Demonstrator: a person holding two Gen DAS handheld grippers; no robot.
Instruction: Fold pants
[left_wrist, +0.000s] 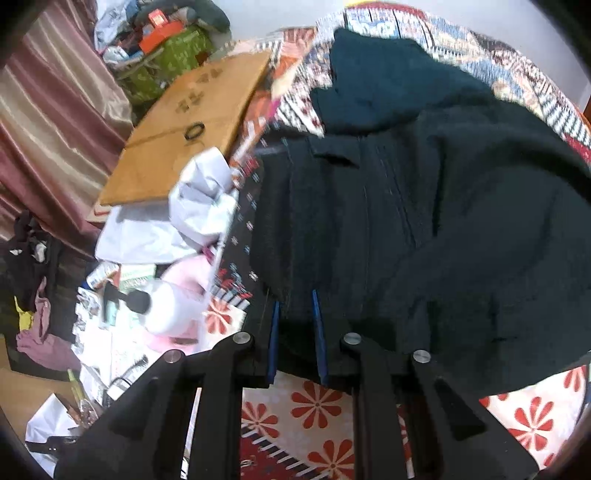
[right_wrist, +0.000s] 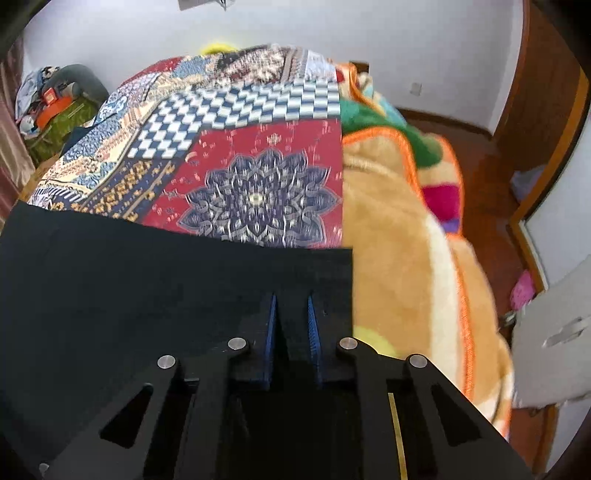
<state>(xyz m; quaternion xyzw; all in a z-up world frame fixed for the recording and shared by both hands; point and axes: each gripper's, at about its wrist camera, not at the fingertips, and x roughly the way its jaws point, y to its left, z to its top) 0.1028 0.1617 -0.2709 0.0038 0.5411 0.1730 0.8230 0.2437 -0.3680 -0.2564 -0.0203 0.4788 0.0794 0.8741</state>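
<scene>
Spread over a bed's patchwork patterned cover (right_wrist: 258, 155), the dark navy cloth pants (left_wrist: 424, 221) lie rumpled at the waist end with a leg hem squared off, so folding seems barely begun. Both the left gripper (left_wrist: 297, 332) and right gripper (right_wrist: 291, 332) tilt steeply down, each clamped on a pants edge.

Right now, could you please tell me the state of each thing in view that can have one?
Pants: dark, rumpled, not yet folded flat on the patterned bedspread.
Left gripper: shut on the pants' edge.
Right gripper: shut on the pants' straight hem.
Plush blanket: bunched beside the bedspread.
Cardboard sheet: lying flat.
</scene>
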